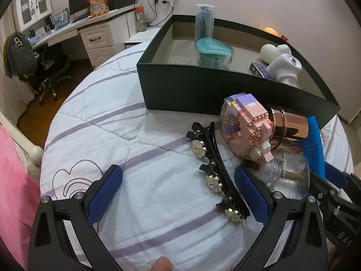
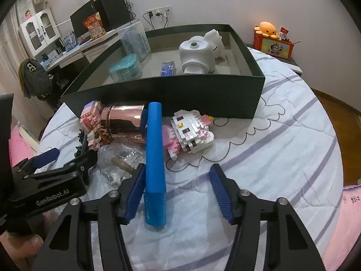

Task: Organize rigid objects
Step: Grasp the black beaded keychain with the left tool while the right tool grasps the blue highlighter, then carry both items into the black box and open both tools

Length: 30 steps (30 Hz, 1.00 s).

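Note:
A dark green open box (image 1: 180, 88) (image 2: 180, 94) stands on the bed and holds a teal container (image 1: 213, 49), white objects (image 2: 198, 54) and a small blue box (image 2: 167, 68). In front of it lie a pink brick figure (image 1: 250, 128), a rose-gold cup (image 2: 124, 122), a glass bottle (image 1: 286, 180), a black hair clip with flowers (image 1: 214, 171), a white-pink brick cat (image 2: 191, 133) and a long blue case (image 2: 154, 158). My left gripper (image 1: 178, 192) is open above the hair clip. My right gripper (image 2: 177, 192) is open around the near end of the blue case, left pad touching it.
The bed has a white quilt with purple stripes (image 1: 135, 135). A desk (image 1: 79, 24) and an office chair (image 1: 47, 67) stand beyond on the left. A nightstand with an orange plush (image 2: 268, 29) is at the far right. A pink cloth (image 1: 13, 180) lies at the left.

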Each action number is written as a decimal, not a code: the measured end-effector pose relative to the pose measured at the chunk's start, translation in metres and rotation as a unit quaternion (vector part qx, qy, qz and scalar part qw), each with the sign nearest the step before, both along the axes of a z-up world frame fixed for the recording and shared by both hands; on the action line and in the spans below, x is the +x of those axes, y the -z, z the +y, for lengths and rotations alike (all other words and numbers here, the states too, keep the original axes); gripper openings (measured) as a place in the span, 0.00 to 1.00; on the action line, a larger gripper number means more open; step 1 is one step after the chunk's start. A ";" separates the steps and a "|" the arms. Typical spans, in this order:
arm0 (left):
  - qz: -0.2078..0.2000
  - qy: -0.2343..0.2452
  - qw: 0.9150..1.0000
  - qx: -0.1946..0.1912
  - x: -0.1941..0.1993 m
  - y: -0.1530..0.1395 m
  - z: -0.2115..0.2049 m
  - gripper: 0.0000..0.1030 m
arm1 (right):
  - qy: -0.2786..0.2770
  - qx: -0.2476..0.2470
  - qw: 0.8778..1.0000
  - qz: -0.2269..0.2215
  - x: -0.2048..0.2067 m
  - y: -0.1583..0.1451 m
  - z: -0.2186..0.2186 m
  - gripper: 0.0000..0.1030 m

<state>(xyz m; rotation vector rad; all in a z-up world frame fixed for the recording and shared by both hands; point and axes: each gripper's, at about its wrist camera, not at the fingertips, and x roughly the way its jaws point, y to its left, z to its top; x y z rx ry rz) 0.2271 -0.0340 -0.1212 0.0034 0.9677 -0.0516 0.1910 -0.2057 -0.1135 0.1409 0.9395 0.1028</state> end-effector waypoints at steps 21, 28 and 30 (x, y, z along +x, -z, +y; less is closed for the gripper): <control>-0.020 0.033 0.997 -0.061 -0.005 -0.011 0.014 0.16 | -0.019 0.018 1.000 -0.013 -0.005 -0.002 0.005 0.23; -0.025 0.033 0.997 -0.070 -0.017 -0.016 0.018 0.16 | -0.011 0.035 0.999 -0.022 -0.018 -0.012 -0.009 0.23; -0.030 0.032 0.996 -0.072 -0.020 -0.021 0.019 0.16 | -0.010 0.040 0.999 -0.026 -0.021 -0.016 -0.012 0.23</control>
